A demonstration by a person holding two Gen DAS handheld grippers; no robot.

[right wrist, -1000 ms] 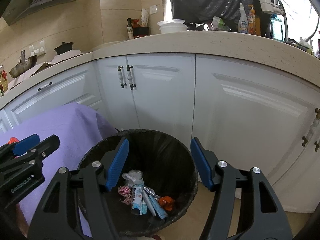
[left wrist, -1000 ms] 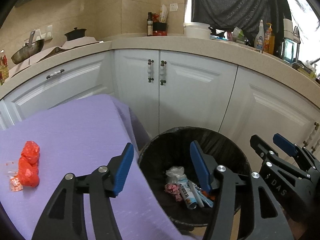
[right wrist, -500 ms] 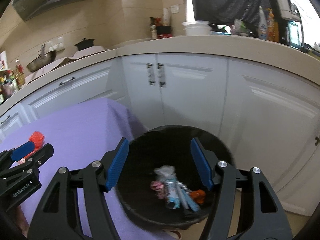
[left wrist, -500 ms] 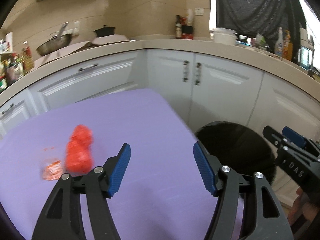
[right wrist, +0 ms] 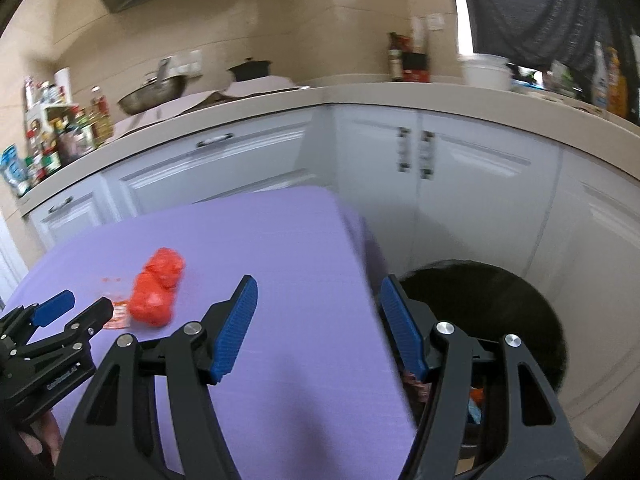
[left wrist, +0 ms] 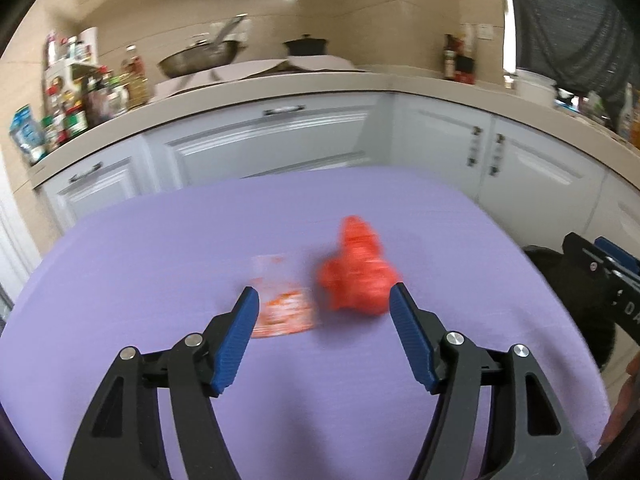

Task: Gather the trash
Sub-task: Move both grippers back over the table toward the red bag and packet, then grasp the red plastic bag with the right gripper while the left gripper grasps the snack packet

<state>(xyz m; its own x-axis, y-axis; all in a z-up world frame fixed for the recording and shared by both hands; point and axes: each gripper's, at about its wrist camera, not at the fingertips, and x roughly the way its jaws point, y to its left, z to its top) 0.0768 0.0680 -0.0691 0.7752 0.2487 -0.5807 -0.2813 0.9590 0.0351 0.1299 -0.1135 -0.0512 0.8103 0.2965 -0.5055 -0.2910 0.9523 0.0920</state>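
A crumpled red bag lies on the purple table, with a small clear wrapper printed in red just left of it. My left gripper hovers open right before both, nothing between its blue pads. In the right wrist view the red bag sits at the left, the left gripper close beside it. My right gripper hangs open and empty over the table's right edge. Below it stands the black trash bin, also seen as the bin at the right.
White kitchen cabinets and a beige counter curve around behind the table. A wok, a pot and bottles stand on the counter. Several pieces of trash lie in the bin. A person's hand shows at the lower right edge.
Both grippers swung left from above the bin toward the table. The red bag and wrapper now lie straight before the left gripper. The left jaws stand slightly wider.
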